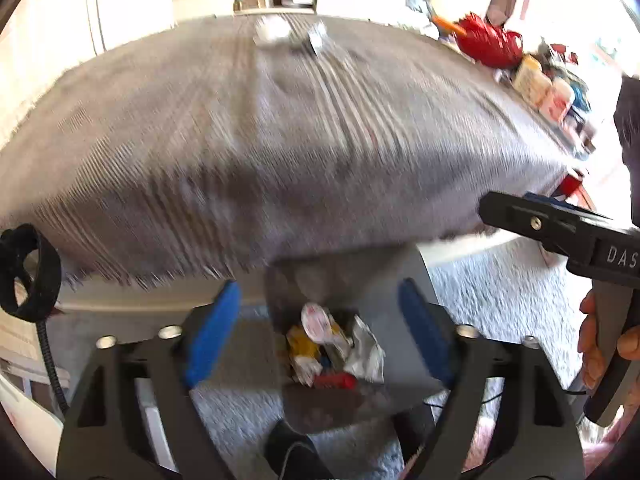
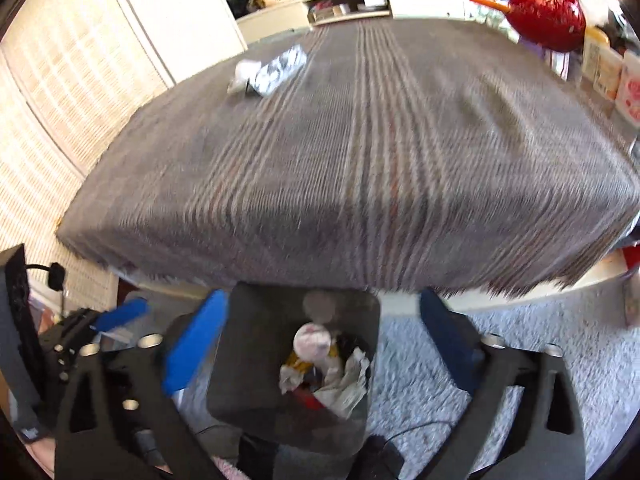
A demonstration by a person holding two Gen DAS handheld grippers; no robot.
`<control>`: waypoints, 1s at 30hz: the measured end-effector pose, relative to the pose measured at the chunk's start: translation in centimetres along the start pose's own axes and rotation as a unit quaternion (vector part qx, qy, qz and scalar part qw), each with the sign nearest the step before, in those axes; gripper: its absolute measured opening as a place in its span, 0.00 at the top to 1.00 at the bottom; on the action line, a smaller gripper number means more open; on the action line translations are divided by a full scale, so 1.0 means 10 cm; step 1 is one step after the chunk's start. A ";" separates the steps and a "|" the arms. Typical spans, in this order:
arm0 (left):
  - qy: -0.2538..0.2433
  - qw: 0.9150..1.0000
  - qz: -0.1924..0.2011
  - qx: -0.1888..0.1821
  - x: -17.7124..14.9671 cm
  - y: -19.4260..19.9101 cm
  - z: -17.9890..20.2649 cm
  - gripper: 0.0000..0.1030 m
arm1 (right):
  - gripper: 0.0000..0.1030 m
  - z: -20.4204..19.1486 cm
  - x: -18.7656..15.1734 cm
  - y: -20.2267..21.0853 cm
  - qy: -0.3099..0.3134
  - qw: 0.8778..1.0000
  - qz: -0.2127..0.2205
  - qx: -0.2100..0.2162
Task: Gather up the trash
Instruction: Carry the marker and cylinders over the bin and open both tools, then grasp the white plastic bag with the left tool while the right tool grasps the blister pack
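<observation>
Both jaws wide apart w/ nothing between, left gripper (image 1: 320,332) & right gripper (image 2: 324,356) over the dark square plastic bin (image 2: 240,360) of wrappers. Crumpled white/silver trash (image 2: 268,70) sits far across the grey striped blanket (image 2: 360,160), so a rushed reach prob shoves it off the far edge.

Bright daylight from blown-out right-side window (image 1: 612,46), heavy motion blur across striped cloth (image 2: 360,152), strong fisheye bending with dark vignetted corners, soft shadow under table edge.
</observation>
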State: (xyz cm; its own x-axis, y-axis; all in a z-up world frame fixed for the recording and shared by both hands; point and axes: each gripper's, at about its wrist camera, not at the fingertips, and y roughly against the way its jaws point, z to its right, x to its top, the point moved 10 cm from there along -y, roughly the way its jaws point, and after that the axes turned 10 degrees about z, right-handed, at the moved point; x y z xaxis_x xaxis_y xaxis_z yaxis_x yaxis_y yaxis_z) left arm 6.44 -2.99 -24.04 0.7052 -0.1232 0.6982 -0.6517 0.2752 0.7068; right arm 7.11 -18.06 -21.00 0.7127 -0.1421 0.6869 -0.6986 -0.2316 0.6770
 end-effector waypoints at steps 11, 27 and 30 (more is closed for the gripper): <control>0.012 0.999 0.034 0.026 0.78 -0.01 -0.32 0.08 | 0.03 0.12 0.82 -0.11 -0.007 1.000 0.026 -0.010; 0.016 0.998 0.044 0.047 1.78 -0.77 -0.89 0.16 | 0.08 -0.15 1.82 -1.13 -0.013 1.000 0.019 0.005; 0.011 0.998 0.043 0.048 1.88 -0.89 -0.94 0.23 | 0.33 -0.22 1.92 -1.33 -0.027 0.999 0.006 0.023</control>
State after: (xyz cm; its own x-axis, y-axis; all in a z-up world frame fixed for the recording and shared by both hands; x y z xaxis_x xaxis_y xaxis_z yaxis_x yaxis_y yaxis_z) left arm 28.12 1.20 -18.34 0.6499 -0.0825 0.7555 -0.7338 0.1909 0.6520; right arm 29.93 -15.60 -16.22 0.7072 -0.1967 0.6791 -0.7047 -0.2730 0.6549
